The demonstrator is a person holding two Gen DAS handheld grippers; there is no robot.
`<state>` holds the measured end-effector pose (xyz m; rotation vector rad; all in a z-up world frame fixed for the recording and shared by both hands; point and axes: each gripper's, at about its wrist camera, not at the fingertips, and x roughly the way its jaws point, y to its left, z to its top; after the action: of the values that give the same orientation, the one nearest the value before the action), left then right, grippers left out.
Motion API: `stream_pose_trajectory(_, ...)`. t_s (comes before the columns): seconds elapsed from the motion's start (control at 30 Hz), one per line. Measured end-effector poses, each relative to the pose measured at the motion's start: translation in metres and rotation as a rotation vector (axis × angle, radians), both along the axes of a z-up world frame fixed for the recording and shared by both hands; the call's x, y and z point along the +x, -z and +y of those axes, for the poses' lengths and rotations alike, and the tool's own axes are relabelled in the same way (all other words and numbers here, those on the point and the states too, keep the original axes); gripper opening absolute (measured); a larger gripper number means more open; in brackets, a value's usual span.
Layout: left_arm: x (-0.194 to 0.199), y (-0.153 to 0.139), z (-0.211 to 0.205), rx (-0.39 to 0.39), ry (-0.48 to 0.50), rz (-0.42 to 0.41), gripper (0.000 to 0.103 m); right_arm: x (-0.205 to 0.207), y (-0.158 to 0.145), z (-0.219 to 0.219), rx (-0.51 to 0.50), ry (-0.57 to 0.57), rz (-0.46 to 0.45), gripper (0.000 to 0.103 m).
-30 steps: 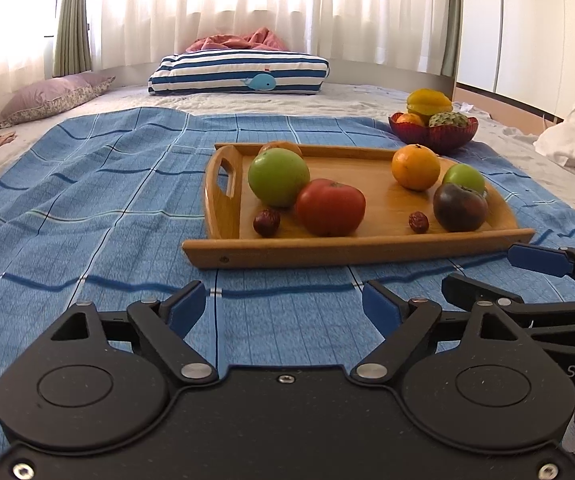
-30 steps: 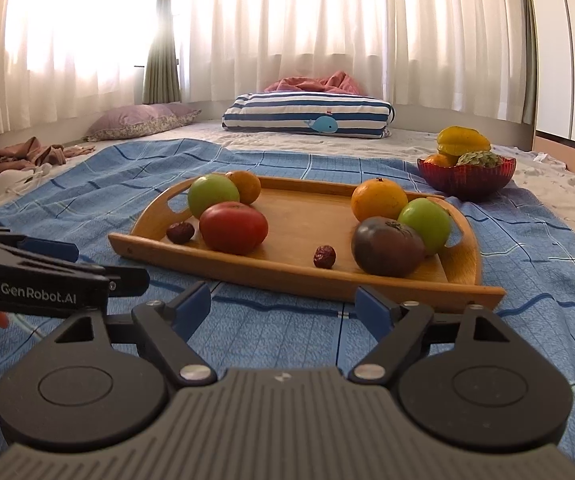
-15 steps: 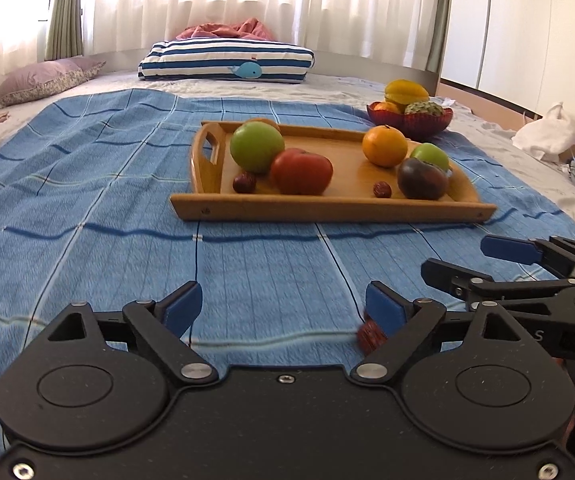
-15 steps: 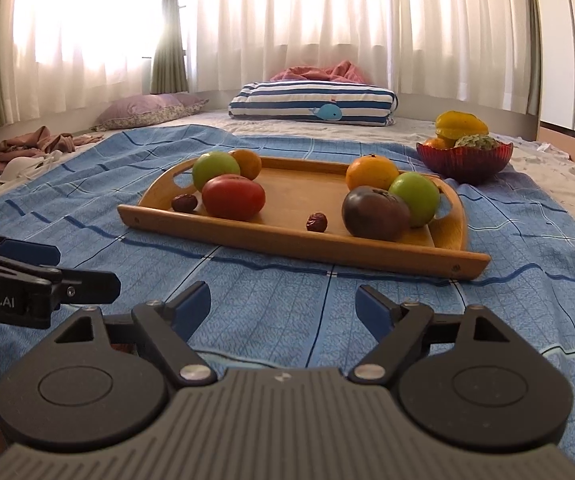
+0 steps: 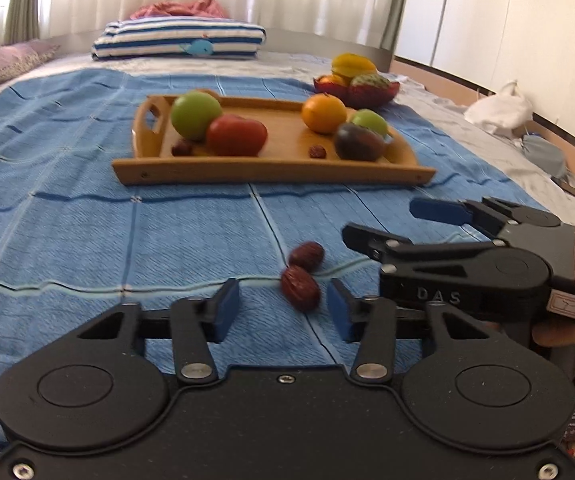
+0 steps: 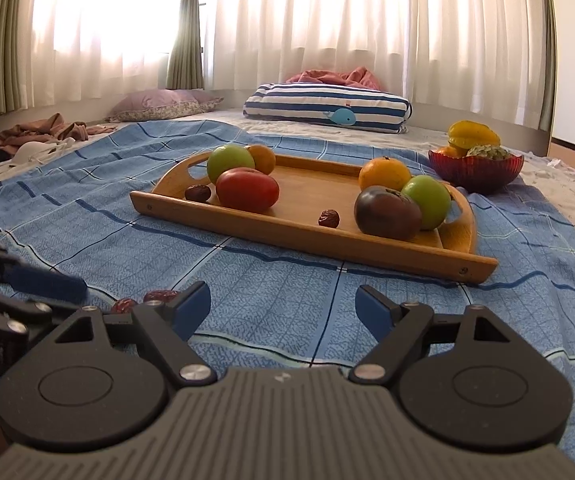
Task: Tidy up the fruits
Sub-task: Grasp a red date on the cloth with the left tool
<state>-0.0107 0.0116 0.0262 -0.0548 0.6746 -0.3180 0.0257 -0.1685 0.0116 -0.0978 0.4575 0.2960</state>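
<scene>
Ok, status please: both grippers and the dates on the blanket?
Left gripper closing around near date, pads not yet touching. Right gripper open, empty. Second date just behind. Nothing in the way.

Bed (image 6: 559, 184) carries blue checked blanket (image 6: 287, 304). On blanket: wooden tray (image 6: 287, 228) of fruit; two loose red dates (image 5: 301, 276), touching, near front. On pale sheet beyond blanket: red bowl (image 6: 475, 170) of fruit, striped pillow (image 6: 327, 106), purple pillow (image 6: 163, 102), pink cloth (image 6: 335, 76) behind striped pillow.
</scene>
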Motion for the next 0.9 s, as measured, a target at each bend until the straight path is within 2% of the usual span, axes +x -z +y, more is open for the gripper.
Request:
stream_pose_trajectory(0.1, 0.000, 0.000, -0.002, -0.024, 0.011, 0.006, 0.027, 0.001, 0.002, -0.002, 0.013, 0.005, 0.010, 0.089)
stream_pose_trajectory(0.3, 0.006, 0.002, -0.007, -0.023, 0.005, 0.006, 0.021, 0.002, 0.003, -0.003, 0.021, 0.008, 0.018, 0.089)
stream_pose_trajectory(0.63, 0.007, -0.001, -0.004, 0.014, -0.044, -0.037, 0.021, 0.002, 0.004, -0.003, 0.017, 0.002, 0.019, 0.089)
stream_pose_trajectory(0.9, 0.015, -0.005, 0.014, 0.031, -0.130, -0.059, 0.021, -0.004, 0.005, 0.010, 0.042, -0.043, 0.039, 0.089)
